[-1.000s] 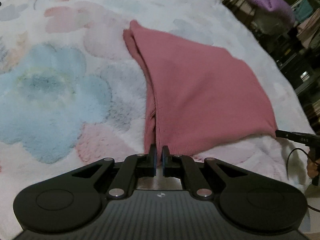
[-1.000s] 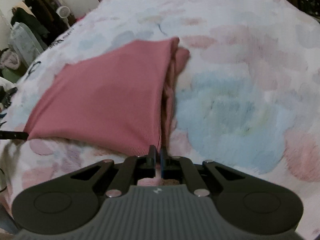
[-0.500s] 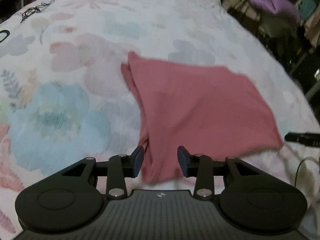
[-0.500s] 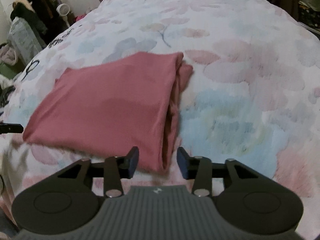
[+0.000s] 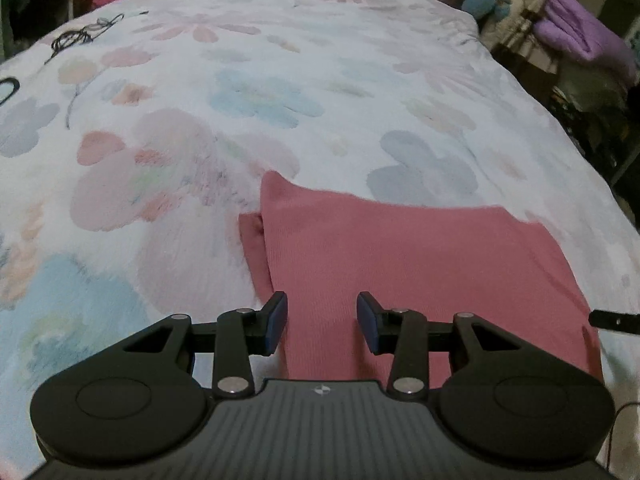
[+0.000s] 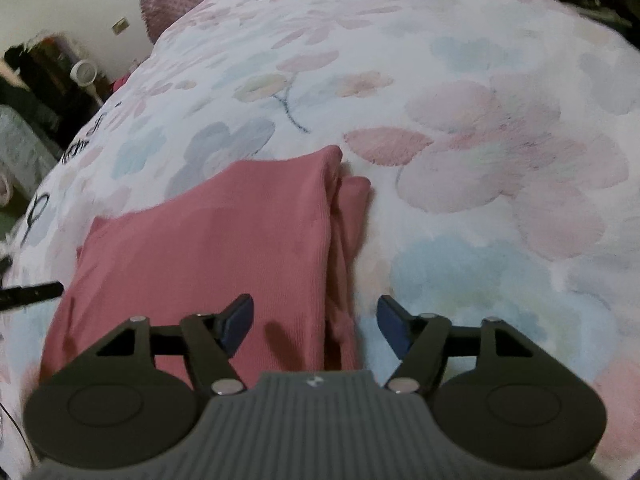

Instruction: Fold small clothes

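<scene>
Pink knit garment (image 5: 416, 264) lies folded flat on the floral bedspread (image 5: 248, 92), filling the lower centre and right of the left wrist view and the lower left of the right wrist view (image 6: 208, 256). Its layered edges stack along one side. Left gripper (image 5: 322, 322) hangs above the cloth with its jaws apart, gripping nothing. Right gripper (image 6: 316, 324) has its jaws opening wide over the layered edge, the pads clear of the fabric. Black cables (image 5: 76, 36) lie at the upper left.
</scene>
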### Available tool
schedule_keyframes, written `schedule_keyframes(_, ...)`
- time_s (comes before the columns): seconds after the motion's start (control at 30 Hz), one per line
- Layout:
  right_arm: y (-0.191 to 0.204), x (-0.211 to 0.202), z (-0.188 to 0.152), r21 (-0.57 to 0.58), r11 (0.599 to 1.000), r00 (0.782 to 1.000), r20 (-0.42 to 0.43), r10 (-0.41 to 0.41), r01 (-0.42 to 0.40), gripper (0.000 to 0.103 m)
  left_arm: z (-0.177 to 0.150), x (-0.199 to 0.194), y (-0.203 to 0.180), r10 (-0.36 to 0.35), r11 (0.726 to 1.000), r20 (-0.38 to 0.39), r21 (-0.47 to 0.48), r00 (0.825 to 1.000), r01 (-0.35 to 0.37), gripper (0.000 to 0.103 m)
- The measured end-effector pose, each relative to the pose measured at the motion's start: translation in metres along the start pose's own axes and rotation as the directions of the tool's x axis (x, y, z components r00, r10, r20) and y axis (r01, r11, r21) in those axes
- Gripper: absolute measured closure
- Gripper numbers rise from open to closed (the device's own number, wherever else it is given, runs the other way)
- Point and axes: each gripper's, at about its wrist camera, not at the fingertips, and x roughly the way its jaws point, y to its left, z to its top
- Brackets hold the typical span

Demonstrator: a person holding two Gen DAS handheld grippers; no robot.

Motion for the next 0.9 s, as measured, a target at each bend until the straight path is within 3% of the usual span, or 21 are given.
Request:
schedule_keyframes(0.03,-0.001,0.006,0.005,0.015,1.000,1.000,0.000,-0.001,0.001,0.023,0.003,0.003,0.002,-0.004,1.000,-0.001,-0.009,1.000,0.004,0.056)
schedule_keyframes(0.07,-0.001,0.012,0.011,0.026,1.000,1.000,0.003,-0.004,0.004,0.022,0.006,0.008,0.003,-0.008,1.000,0.001,-0.021,1.000,0.008,0.056)
schedule_keyframes(0.33,-0.014,0.059,0.044,0.113,0.993,1.000,-0.010,0.020,-0.019,0.022,0.021,0.042,0.011,-0.008,0.999,-0.019,-0.051,1.000,0.007,0.056)
schedule_keyframes(0.63,-0.037,0.087,0.045,0.228,0.968,0.994,0.000,0.105,-0.103,0.021,0.017,0.061,0.017,-0.022,0.999,-0.055,-0.035,0.998,0.020,0.056)
schedule_keyframes(0.8,-0.045,0.092,0.049,0.281,0.948,0.988,0.015,0.154,-0.152,0.028,0.015,0.060,0.016,-0.015,1.000,-0.050,-0.025,0.999,0.014,0.056)
schedule_keyframes(0.9,-0.053,0.097,0.051,0.327,0.931,0.986,0.028,0.165,-0.165,0.038,0.015,0.059,0.016,-0.018,0.999,-0.055,-0.030,0.998,0.016,0.056)
